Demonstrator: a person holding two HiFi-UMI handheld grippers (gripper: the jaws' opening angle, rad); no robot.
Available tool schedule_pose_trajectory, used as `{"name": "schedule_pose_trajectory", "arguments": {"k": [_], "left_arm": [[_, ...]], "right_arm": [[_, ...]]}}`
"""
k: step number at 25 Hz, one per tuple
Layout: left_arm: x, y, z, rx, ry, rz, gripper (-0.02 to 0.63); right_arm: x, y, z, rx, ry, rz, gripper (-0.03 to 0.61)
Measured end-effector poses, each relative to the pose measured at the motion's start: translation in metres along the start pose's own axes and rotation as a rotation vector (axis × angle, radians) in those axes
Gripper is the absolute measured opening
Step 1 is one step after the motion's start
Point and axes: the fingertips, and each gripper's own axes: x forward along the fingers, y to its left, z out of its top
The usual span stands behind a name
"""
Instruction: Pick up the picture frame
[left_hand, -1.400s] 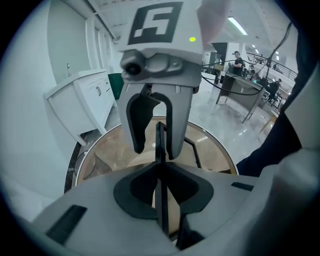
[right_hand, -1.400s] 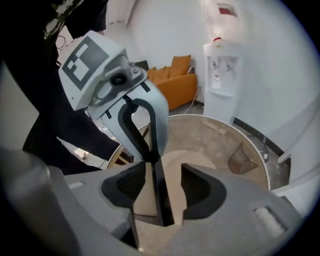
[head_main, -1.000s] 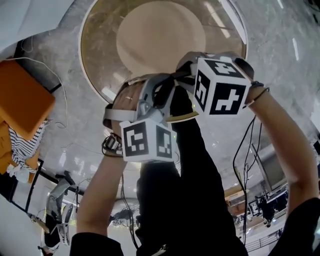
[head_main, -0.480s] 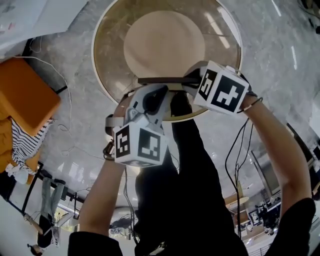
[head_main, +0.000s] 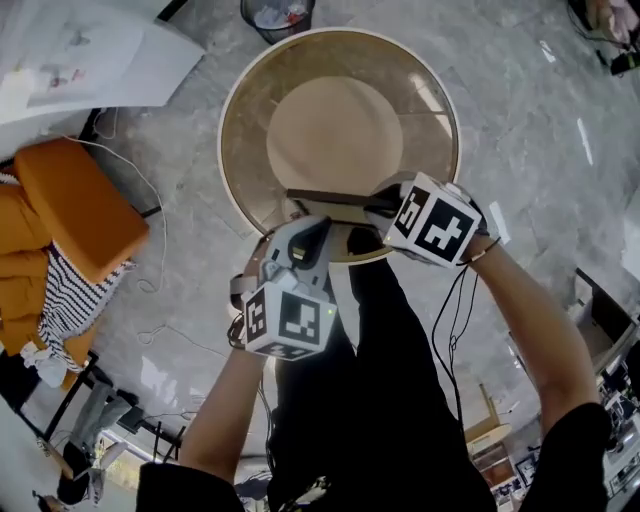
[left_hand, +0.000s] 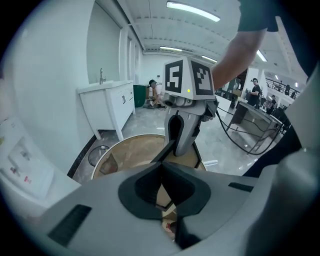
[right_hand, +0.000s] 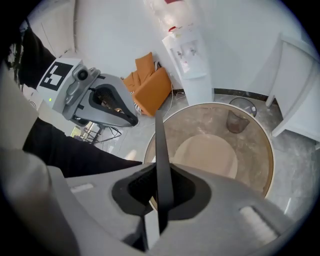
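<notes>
The picture frame (head_main: 330, 197) shows edge-on as a thin dark bar, held in the air above the round glass-topped table (head_main: 235, 110). My left gripper (head_main: 303, 212) is shut on its left end, and in the left gripper view the frame (left_hand: 165, 150) runs out from between the jaws (left_hand: 161, 180). My right gripper (head_main: 375, 210) is shut on the other end; its jaws have just been closing, with the frame between them. In the right gripper view the frame (right_hand: 160, 150) stands as a dark strip between the jaws (right_hand: 161, 195). Each gripper view shows the other gripper across the frame.
Orange cushions (head_main: 70, 200) and striped cloth (head_main: 70, 290) lie at the left. A waste bin (head_main: 277, 15) stands beyond the table, with a white cabinet (head_main: 90, 50) at the top left. A water dispenser (right_hand: 187, 55) stands by the wall. The person's dark legs are below the grippers.
Both grippers have risen together with the frame, up off the table. The table now looks smaller and farther below.
</notes>
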Motion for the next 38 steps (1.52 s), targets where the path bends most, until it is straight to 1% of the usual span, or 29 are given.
{"name": "schedule_pose_trajectory", "arguments": {"k": [2,5,8,10,16,20,23,25,29,34,38], "left_arm": [[-0.014,0.000,0.010,-0.009,-0.009,0.005,0.015],[-0.034,-0.002,0.025,0.005,-0.017,0.038,0.015],[-0.059,-0.007,0.044,0.005,-0.037,0.071,0.015],[-0.077,-0.006,0.054,-0.014,-0.056,0.092,0.015],[-0.124,0.007,0.084,-0.057,-0.110,0.170,0.015],[-0.152,0.029,0.110,-0.113,-0.165,0.245,0.015],[-0.177,0.044,0.143,-0.090,-0.225,0.286,0.015],[-0.191,0.050,0.157,-0.097,-0.253,0.311,0.015],[-0.215,0.053,0.175,-0.119,-0.299,0.334,0.015],[-0.242,0.058,0.210,-0.138,-0.386,0.346,0.015],[-0.265,0.062,0.238,-0.118,-0.450,0.359,0.015]], "right_arm": [[-0.017,0.008,0.007,0.035,-0.043,-0.023,0.046],[-0.046,0.015,0.013,0.101,-0.126,-0.072,0.046],[-0.085,0.017,0.015,0.217,-0.251,-0.128,0.046],[-0.110,0.021,0.020,0.284,-0.326,-0.154,0.046],[-0.174,0.032,0.040,0.356,-0.474,-0.239,0.046],[-0.207,0.041,0.049,0.366,-0.529,-0.280,0.046],[-0.227,0.049,0.053,0.369,-0.557,-0.306,0.044],[-0.243,0.054,0.059,0.371,-0.596,-0.310,0.044],[-0.276,0.065,0.071,0.380,-0.685,-0.350,0.044],[-0.327,0.076,0.089,0.337,-0.790,-0.408,0.044],[-0.369,0.090,0.107,0.300,-0.883,-0.444,0.044]]}}
